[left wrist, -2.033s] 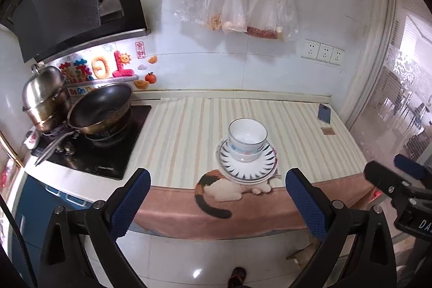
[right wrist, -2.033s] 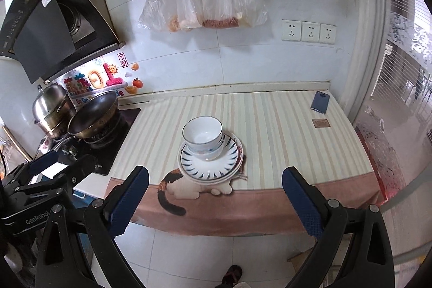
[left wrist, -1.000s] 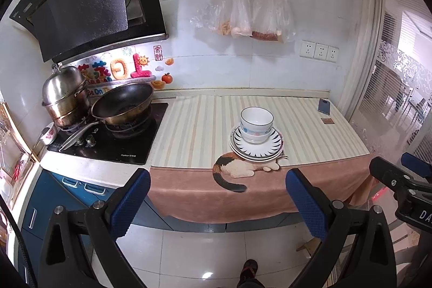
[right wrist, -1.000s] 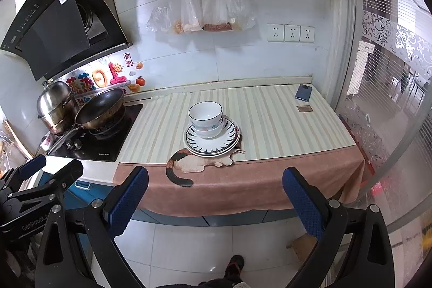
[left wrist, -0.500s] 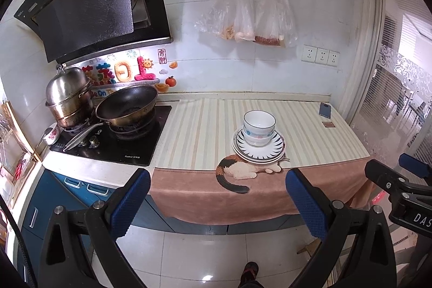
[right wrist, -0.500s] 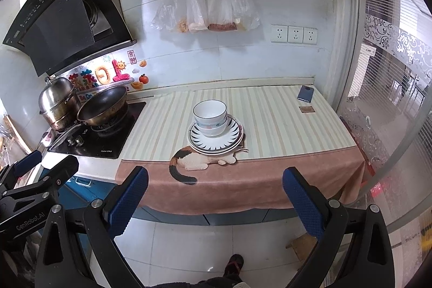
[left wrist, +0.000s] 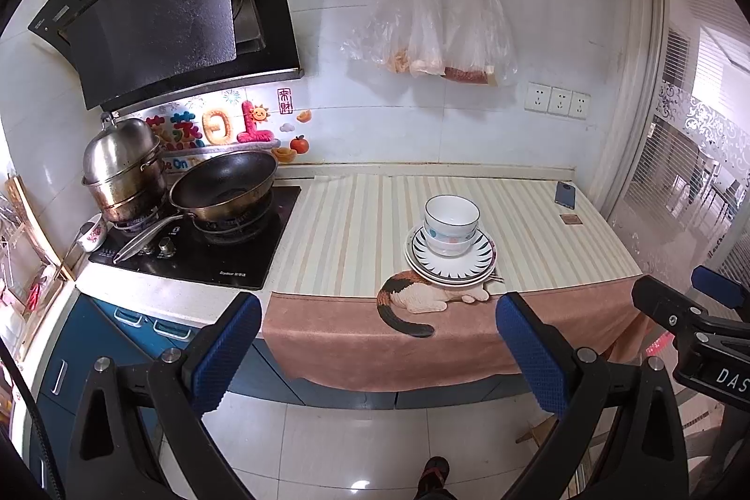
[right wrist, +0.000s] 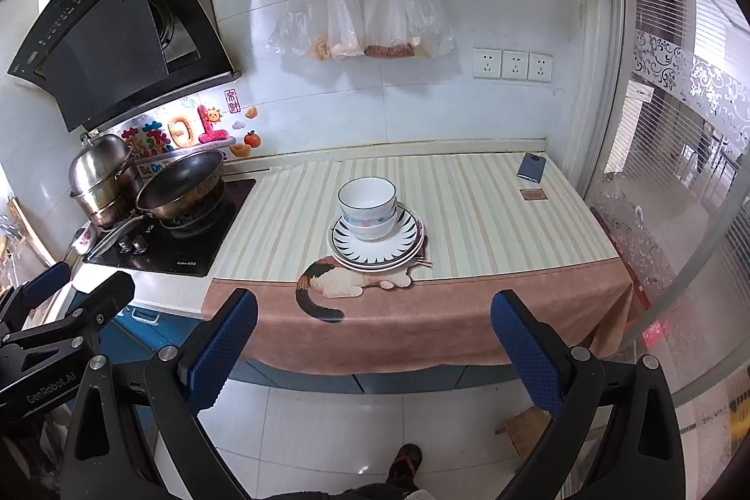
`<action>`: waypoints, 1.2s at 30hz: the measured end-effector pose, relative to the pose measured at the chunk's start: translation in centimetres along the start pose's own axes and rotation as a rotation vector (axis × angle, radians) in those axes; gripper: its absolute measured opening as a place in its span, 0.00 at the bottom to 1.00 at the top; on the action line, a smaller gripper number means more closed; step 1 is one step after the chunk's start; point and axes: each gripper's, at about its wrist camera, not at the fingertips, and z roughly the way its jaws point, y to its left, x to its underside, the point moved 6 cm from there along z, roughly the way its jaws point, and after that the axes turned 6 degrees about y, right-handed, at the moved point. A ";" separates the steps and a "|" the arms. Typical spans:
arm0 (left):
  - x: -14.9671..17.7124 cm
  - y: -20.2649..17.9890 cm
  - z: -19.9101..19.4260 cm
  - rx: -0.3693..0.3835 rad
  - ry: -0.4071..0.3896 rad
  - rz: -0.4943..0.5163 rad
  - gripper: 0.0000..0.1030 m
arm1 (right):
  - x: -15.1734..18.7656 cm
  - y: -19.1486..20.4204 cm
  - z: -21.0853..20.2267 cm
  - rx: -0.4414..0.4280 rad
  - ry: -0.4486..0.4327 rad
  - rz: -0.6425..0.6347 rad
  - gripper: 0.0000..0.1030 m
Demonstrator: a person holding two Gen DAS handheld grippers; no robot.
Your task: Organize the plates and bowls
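Note:
Nested white bowls (left wrist: 451, 222) (right wrist: 367, 206) stand on a stack of plates (left wrist: 473, 263) (right wrist: 398, 244) with a black-striped rim, near the front of the striped counter mat (left wrist: 356, 228) (right wrist: 468, 209). My left gripper (left wrist: 377, 352) is open and empty, held back over the floor well short of the counter. My right gripper (right wrist: 373, 347) is likewise open and empty, away from the counter edge. Each view shows the other gripper at its side, the right one (left wrist: 693, 312) and the left one (right wrist: 70, 303).
A wok (left wrist: 224, 183) and a steel steamer pot (left wrist: 123, 167) sit on the black stove (left wrist: 201, 247) at the left. A phone (left wrist: 564, 193) and a small brown card (left wrist: 570, 219) lie at the counter's far right. Plastic bags (left wrist: 436, 31) hang on the wall. A glass partition (right wrist: 679, 172) is on the right.
Both grippers have drawn back from the counter, so the stacked bowls and plates look smaller and more floor shows. The dishes have not moved.

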 end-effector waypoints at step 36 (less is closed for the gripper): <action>0.7 0.8 -0.1 -0.003 0.003 -0.013 1.00 | 0.2 -0.5 0.2 -0.012 0.013 -0.018 0.99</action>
